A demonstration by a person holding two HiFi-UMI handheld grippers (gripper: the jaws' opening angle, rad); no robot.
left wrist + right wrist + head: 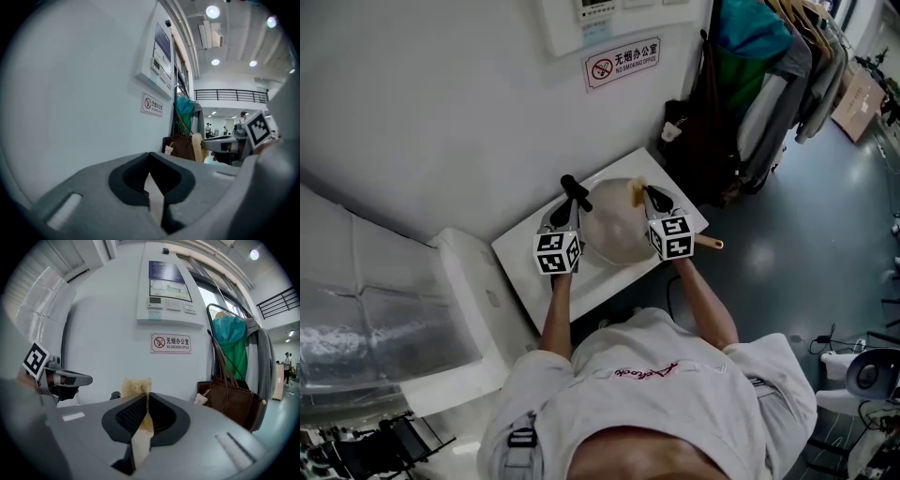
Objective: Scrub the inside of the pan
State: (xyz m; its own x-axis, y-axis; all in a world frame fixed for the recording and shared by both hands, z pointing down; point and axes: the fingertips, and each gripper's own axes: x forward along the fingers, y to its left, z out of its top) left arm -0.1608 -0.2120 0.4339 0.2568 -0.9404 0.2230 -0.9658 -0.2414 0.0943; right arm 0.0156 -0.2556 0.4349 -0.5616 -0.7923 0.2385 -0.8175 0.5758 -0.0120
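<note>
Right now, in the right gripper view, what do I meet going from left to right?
Left gripper with its marker cube → frayed tan fibre scrubber → red-and-white no-smoking sign → brown leather bag.

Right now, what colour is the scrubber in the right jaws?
The scrubber is a pale yellowish tan, clearest in the right gripper view.
</note>
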